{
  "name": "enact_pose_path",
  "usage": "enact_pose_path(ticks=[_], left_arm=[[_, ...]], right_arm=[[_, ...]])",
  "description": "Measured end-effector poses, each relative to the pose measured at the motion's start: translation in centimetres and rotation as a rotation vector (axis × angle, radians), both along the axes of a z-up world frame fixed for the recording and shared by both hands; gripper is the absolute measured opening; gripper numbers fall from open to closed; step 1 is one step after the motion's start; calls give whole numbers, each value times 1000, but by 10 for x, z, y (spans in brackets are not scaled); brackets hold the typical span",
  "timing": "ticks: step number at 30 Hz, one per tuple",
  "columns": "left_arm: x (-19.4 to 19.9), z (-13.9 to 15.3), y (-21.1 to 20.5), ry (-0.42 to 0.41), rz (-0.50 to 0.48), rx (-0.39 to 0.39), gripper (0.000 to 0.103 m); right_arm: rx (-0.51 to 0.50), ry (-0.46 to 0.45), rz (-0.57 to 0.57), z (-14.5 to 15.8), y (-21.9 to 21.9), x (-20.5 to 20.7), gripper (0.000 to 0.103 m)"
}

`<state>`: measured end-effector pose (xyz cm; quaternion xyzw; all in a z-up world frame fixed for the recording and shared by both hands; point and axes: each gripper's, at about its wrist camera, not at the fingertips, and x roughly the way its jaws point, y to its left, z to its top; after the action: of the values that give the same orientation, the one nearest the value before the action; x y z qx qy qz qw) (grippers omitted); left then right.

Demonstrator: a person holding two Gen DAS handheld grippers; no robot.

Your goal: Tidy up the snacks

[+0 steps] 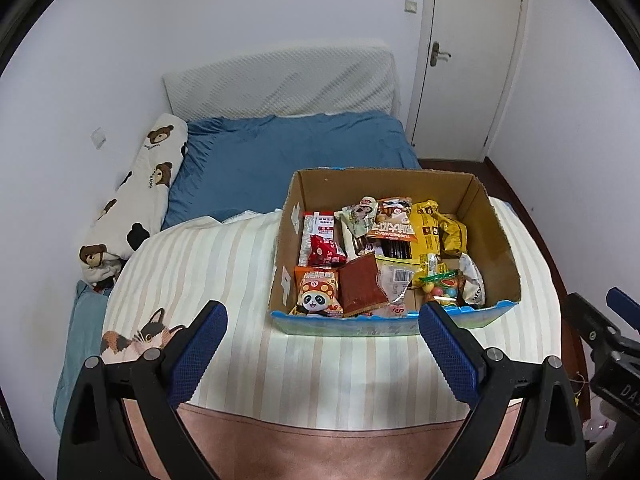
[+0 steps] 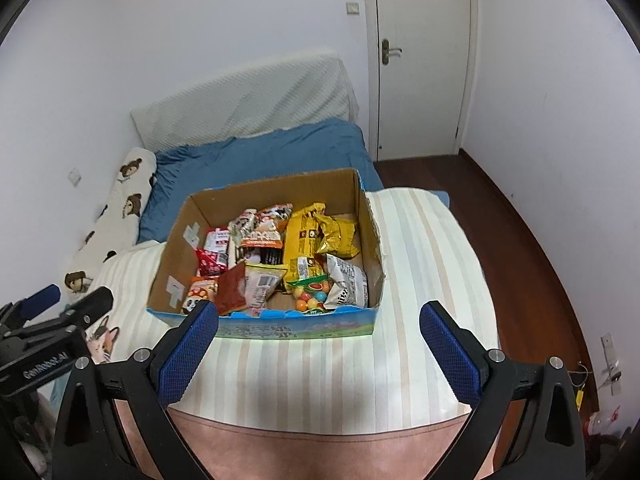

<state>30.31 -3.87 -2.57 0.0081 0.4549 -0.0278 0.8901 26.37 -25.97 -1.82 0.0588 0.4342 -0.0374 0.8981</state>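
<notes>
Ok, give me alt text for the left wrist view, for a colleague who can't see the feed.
An open cardboard box packed with snack packets sits on a striped blanket on a bed, just beyond the open, empty left gripper. A panda-print packet lies at the box's near-left corner; the right gripper shows at the right edge.

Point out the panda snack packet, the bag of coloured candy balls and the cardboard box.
panda snack packet (image 1: 318, 294): left wrist view, on the panda picture on its front.
bag of coloured candy balls (image 2: 312, 295): right wrist view, on the candies behind the clear film.
cardboard box (image 1: 384, 186): left wrist view, on the bare inside of its far wall.
</notes>
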Motion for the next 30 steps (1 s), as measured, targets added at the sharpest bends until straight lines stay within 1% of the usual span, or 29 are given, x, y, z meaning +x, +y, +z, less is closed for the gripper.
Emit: enact_pose_path(ticks=[7, 13, 17, 21, 23, 30], left_arm=[[24, -12, -10, 64, -26, -3, 98], [28, -18, -17, 87, -50, -8, 98], [28, -20, -21, 101, -70, 0, 98], [27, -17, -20, 94, -67, 0, 99], [26, -15, -19, 91, -62, -8, 103], [23, -8, -19, 71, -61, -15, 103]], right_arm=[[9, 55, -2, -14, -6, 22, 103], [4, 72, 4, -17, -7, 29, 103], [12, 72, 3, -16, -6, 26, 103], [6, 68, 5, -13, -5, 25, 103], [0, 66, 6, -11, -4, 22, 103], [-9, 55, 4, -4, -5, 16, 103]])
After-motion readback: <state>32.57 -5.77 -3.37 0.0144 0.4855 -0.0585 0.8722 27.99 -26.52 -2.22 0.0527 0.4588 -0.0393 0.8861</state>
